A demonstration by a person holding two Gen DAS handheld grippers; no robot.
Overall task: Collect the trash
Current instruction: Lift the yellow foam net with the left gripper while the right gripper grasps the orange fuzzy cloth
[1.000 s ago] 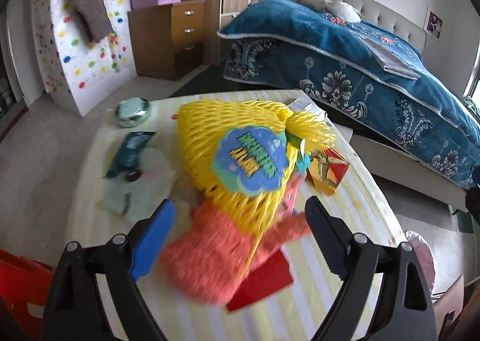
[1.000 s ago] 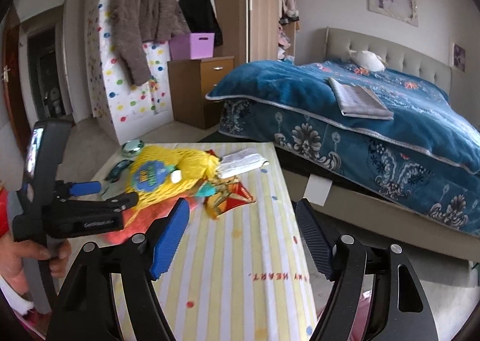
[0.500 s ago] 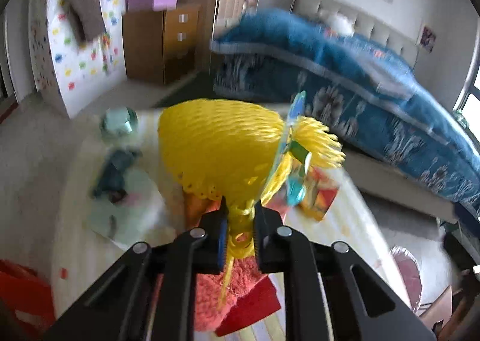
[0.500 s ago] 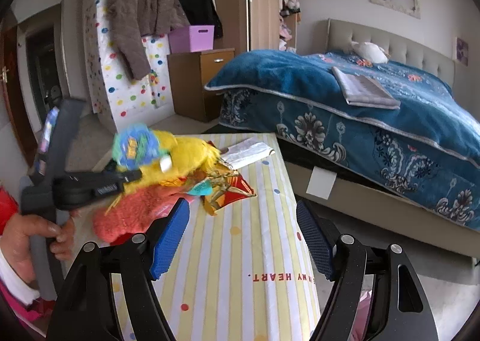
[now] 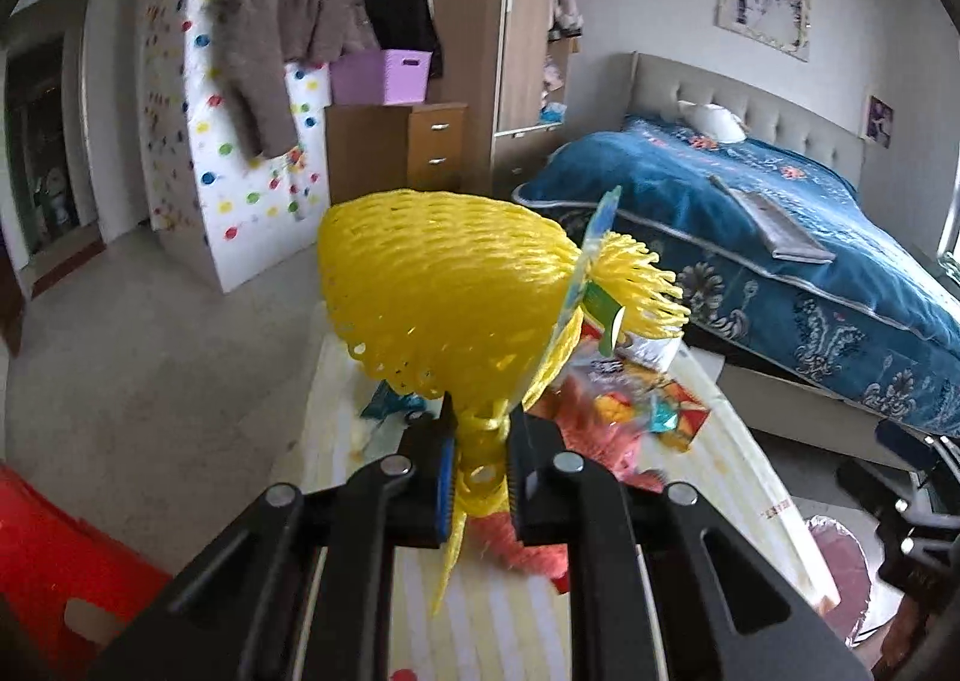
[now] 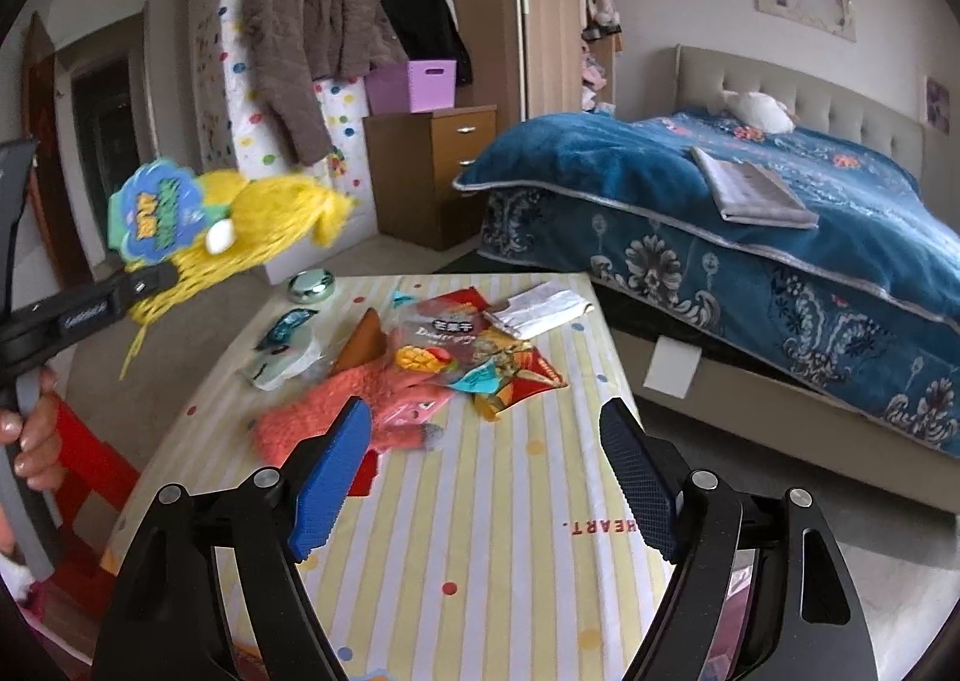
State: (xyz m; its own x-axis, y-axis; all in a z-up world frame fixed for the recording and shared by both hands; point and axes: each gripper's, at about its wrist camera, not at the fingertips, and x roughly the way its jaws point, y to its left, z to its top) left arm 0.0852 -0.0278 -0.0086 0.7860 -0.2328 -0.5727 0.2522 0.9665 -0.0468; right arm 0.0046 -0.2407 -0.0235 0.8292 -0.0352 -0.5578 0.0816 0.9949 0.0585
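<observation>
Your left gripper [image 5: 479, 444] is clenched on the yellow net [image 5: 444, 303], held up off the table [image 6: 480, 531] at mid-frame. Your right gripper [image 6: 480, 471] hangs wide open, touching nothing, above the striped cloth. Wrappers [image 6: 480, 351] and an orange glove [image 6: 354, 405] litter the table's centre, with the bed [image 6: 780, 237] at right.

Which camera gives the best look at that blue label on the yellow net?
The right wrist view: the blue label faces it, print showing. In the left wrist view the label appears edge-on beside the yellow net.

Striped table [image 6: 480, 531] bears snack wrappers [image 6: 480, 357], orange glove [image 6: 354, 399].
</observation>
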